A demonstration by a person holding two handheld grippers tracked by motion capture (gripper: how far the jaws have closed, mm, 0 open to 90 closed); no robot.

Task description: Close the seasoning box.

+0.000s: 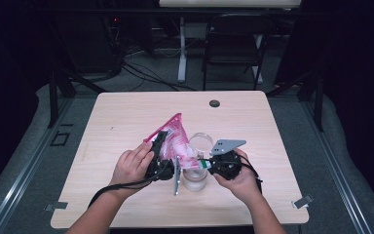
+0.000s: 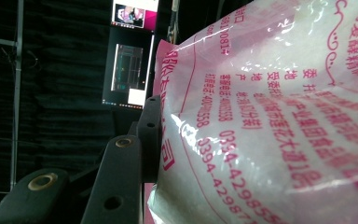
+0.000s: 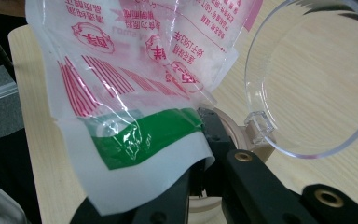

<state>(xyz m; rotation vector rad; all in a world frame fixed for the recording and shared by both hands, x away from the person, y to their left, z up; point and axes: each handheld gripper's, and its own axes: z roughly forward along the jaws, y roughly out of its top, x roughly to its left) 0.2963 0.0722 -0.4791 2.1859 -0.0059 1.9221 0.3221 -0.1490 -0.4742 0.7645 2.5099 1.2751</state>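
Above the open jar [image 1: 195,176], both grippers pinch the bag [image 1: 173,139] (left [image 1: 157,152], right [image 1: 209,165]). Pouring looks barely begun

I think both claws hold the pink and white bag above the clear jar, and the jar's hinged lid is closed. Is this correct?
Not quite: the hinged lid is open, standing up beside the mouth of the clear jar, as the right gripper view shows. The rest holds: the left claw and the right claw both hold the pink and white bag above the jar.
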